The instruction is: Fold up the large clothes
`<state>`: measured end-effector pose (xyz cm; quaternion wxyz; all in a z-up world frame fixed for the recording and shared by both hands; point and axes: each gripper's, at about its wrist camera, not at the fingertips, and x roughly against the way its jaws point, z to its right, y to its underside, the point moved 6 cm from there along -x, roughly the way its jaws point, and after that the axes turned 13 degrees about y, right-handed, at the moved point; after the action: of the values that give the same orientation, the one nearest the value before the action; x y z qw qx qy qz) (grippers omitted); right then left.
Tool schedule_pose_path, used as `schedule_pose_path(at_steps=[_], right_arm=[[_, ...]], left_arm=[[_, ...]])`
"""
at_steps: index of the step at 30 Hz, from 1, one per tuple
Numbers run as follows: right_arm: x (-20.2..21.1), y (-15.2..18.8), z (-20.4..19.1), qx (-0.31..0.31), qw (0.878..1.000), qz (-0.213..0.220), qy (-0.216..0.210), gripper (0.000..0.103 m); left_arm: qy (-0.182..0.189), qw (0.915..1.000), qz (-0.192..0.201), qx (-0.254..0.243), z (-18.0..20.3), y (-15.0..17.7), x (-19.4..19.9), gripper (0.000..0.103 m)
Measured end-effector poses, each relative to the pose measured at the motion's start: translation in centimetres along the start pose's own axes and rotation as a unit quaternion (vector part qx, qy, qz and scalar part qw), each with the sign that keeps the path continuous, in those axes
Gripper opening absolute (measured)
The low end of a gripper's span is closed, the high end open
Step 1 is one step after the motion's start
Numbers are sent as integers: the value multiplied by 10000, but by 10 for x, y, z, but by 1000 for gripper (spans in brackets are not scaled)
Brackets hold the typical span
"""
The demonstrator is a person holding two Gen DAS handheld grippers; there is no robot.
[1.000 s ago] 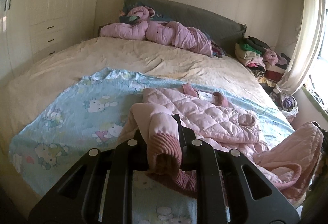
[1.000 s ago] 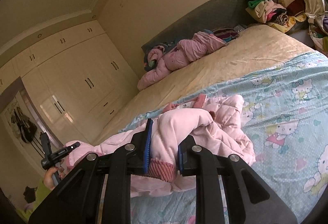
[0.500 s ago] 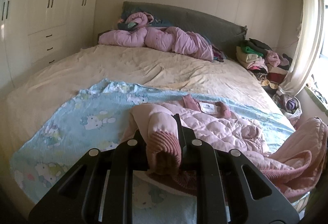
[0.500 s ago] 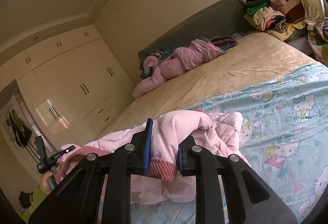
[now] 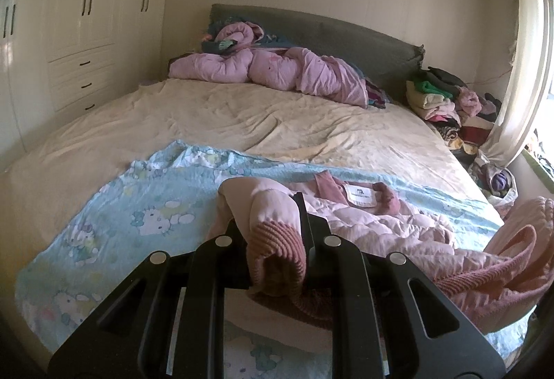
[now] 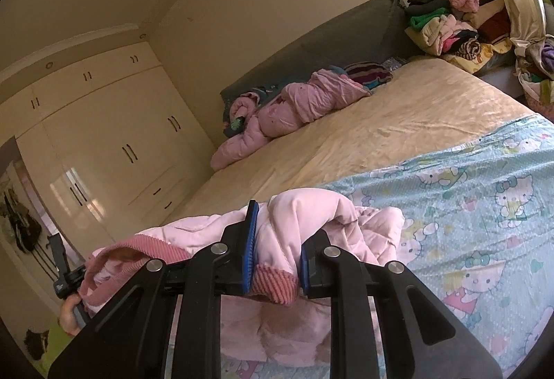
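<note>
Cuffs of the pale pink quilted jacket (image 5: 381, 223) were clamped in both tools: my left gripper (image 5: 273, 240) pinched one ribbed rose cuff, my right gripper (image 6: 275, 250) the other sleeve end. Compared with a second earlier, I had drawn both sleeves toward the near edge, stretching the jacket flatter across the light blue cartoon-print blanket (image 5: 145, 205) on the bed. I judged it nearly ready for folding.
</note>
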<state>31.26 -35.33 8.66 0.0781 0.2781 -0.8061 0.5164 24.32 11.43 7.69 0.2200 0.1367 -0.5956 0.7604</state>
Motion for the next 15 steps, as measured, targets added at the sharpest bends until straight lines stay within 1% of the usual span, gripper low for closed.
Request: schedule_pose_path(at_steps=[8, 15], right_arm=[[-30, -8, 9, -69, 9998, -119, 158, 18], [-58, -5, 25, -267, 9985, -297, 379, 18]], left_arm=[[-111, 9999, -119, 27, -11, -5, -26, 10], [-205, 9994, -280, 95, -21, -2, -51, 10]])
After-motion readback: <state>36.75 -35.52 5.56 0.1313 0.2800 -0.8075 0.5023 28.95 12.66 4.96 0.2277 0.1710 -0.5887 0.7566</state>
